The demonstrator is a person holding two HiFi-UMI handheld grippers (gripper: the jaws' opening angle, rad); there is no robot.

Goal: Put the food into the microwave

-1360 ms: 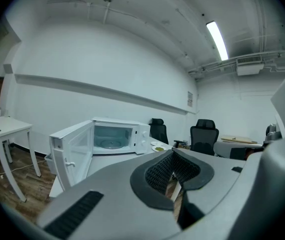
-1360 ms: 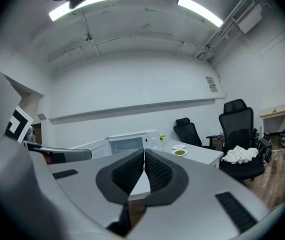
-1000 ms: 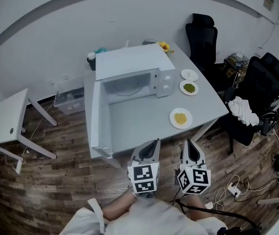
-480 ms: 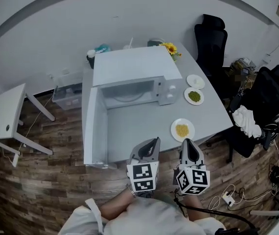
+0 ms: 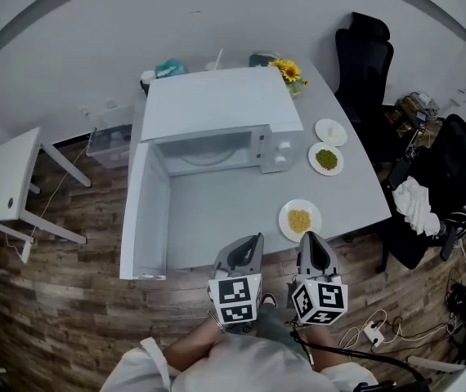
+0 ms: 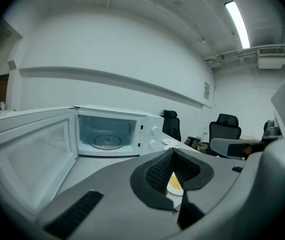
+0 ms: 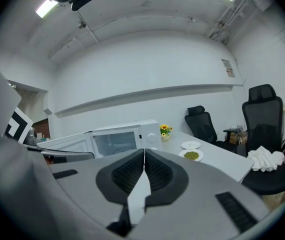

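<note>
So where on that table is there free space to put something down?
The widest bare patch of the table lies in front of the microwave, between its open door and the plate of yellow food. Inside the microwave is free too. The right side is crowded: the plate of green food, a white plate and flowers.
</note>
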